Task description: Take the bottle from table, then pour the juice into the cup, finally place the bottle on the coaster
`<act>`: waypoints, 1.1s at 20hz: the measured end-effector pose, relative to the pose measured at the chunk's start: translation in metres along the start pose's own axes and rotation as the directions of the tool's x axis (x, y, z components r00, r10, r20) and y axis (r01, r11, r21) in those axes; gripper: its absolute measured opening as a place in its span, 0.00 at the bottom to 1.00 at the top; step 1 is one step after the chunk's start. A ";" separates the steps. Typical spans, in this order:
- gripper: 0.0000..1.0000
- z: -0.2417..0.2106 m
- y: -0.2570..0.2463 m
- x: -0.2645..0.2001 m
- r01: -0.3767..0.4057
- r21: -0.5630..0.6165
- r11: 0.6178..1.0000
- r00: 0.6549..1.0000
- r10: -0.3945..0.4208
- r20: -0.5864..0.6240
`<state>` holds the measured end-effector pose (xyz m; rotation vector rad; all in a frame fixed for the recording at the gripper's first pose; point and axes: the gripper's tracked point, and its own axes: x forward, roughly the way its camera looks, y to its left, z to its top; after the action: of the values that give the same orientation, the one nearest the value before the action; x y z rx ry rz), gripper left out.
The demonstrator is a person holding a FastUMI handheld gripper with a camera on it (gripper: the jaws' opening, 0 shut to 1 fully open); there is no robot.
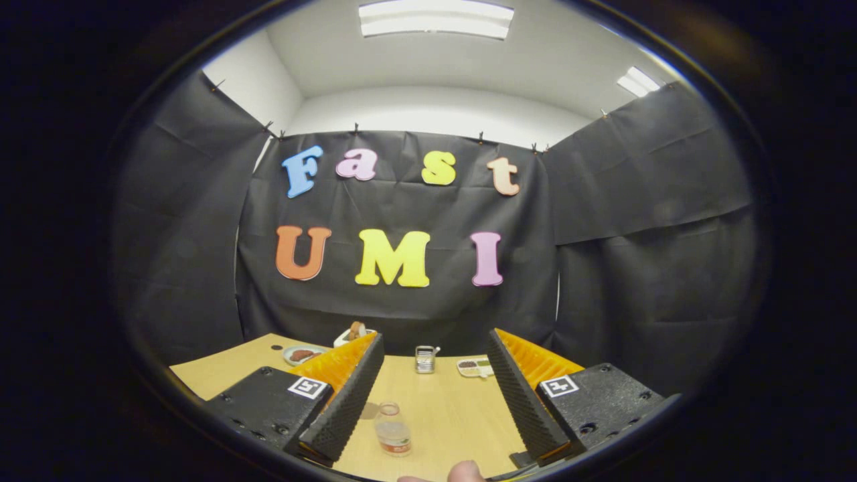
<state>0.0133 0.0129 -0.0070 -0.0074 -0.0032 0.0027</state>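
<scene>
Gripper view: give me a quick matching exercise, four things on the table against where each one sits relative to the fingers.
Things:
1. bottle
2. metal rack
3. small tray
4. plate

Places:
A. far end of the table, just inside the right finger
B. near, between the open fingers of the hand-held gripper
C. far, beyond the left finger
D. far end, between the fingers, centred

Pairs: 1-B, 2-D, 3-A, 4-C
</scene>
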 end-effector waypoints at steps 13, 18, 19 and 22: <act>1.00 -0.048 0.027 0.016 -0.056 -0.016 0.998 0.998 0.057 0.012; 1.00 -0.104 0.046 0.026 -0.125 0.017 0.992 0.992 0.125 -0.006; 1.00 -0.121 0.045 0.029 -0.121 0.023 0.992 0.992 0.122 -0.021; 1.00 -0.170 0.042 0.033 -0.108 0.034 0.994 0.991 0.110 -0.079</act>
<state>0.0468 0.0537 -0.1769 0.0216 0.0776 0.1120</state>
